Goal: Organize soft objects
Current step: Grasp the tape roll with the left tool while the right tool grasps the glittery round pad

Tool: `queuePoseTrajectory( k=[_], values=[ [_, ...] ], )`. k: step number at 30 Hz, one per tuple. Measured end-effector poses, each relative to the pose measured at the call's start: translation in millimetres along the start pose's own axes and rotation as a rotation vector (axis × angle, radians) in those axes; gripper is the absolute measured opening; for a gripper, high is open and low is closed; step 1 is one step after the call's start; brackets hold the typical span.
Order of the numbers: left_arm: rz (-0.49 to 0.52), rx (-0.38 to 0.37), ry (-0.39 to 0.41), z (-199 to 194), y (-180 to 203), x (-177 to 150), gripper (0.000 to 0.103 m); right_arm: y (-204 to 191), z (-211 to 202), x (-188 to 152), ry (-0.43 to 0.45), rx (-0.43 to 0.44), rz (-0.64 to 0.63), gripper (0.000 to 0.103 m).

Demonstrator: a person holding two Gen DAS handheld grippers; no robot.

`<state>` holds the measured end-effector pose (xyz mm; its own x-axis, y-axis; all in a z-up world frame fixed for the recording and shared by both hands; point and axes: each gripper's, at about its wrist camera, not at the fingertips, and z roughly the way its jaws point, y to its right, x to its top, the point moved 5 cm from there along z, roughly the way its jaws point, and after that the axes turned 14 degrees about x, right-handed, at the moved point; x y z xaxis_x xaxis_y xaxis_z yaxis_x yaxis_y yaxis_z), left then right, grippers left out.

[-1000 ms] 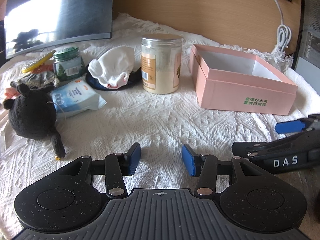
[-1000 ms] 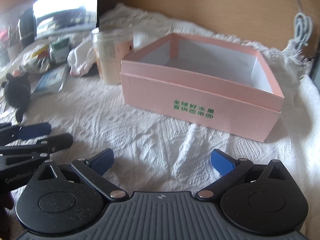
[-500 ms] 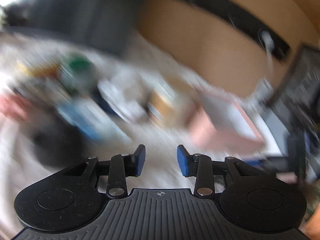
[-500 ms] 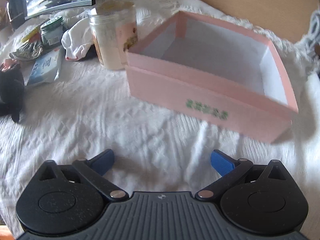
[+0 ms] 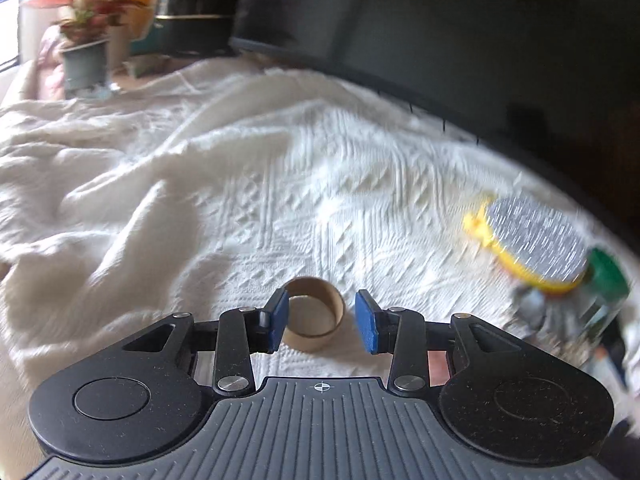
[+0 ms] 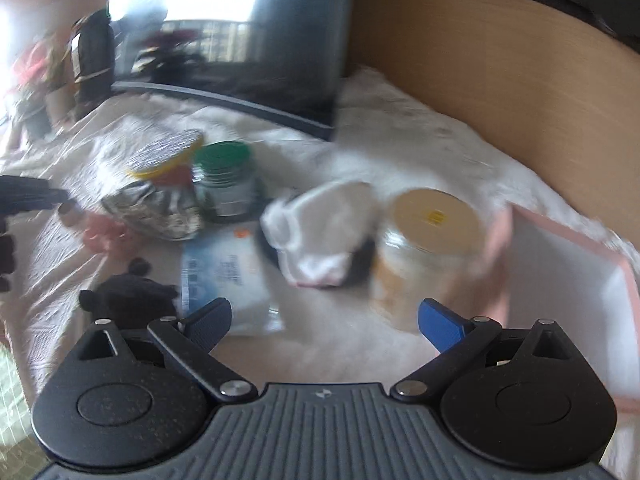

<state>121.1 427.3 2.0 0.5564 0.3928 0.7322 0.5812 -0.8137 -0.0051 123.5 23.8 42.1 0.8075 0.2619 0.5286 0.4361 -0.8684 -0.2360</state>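
Now the left tongs (image 5: pixel 324 320), closing on nothing, have swung from the box to a cardboard ring (image 5: pixel 314 314); right tongs (image 6: pixel 324 322), open and empty, face white socks (image 6: pixel 324 236).

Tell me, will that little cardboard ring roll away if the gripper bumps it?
Probably. The cardboard ring lies on its curved side on the white blanket, so a nudge could roll it. It looks hollow and thin-walled, likely light and easy to squash. The bumpy weave may slow it.

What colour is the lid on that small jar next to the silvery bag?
Green; the lid shows best in the right wrist view.
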Motion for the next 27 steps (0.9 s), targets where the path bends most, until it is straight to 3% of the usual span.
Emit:
queuePoseTrajectory(
  k=[6,9,10,11,12,16,20,24,27],
  values=[
    [0.062,0.046,0.0,24.0,-2.6,-5.4,0.041,-27.9,18.3,-1.3,-0.048,0.019,-0.088,0.1],
    [0.037,0.015,-0.012,26.0,-6.7,-2.7,0.041,-30.4,25.1,-2.9,-0.062,0.024,-0.077,0.1],
    [0.03,0.004,-0.014,26.2,-7.7,-2.3,0.037,-30.9,25.6,-3.6,-0.062,0.024,-0.076,0.1],
    [0.021,-0.009,-0.023,25.9,-8.7,-2.2,0.02,-31.3,25.3,-4.1,-0.062,0.024,-0.076,0.1],
    [0.005,-0.023,-0.049,27.3,-9.9,-2.3,0.012,-31.7,24.8,-3.9,-0.06,0.024,-0.076,0.1],
    [-0.116,-0.064,-0.09,29.2,-16.3,-1.9,0.012,-36.9,22.6,2.3,-0.037,0.031,-0.098,0.1],
    [-0.161,-0.143,-0.047,20.1,-13.7,1.4,0.009,-51.0,26.4,31.9,-0.014,0.078,-0.155,0.099],
    [-0.177,-0.22,-0.008,0.5,-11.3,9.3,0.009,-84.1,45.0,89.8,0.008,0.186,-0.253,0.099],
    [-0.156,-0.282,-0.003,-9.9,-3.9,10.6,0.009,-103.9,83.9,134.7,-0.05,0.295,-0.233,0.099]
  ],
)
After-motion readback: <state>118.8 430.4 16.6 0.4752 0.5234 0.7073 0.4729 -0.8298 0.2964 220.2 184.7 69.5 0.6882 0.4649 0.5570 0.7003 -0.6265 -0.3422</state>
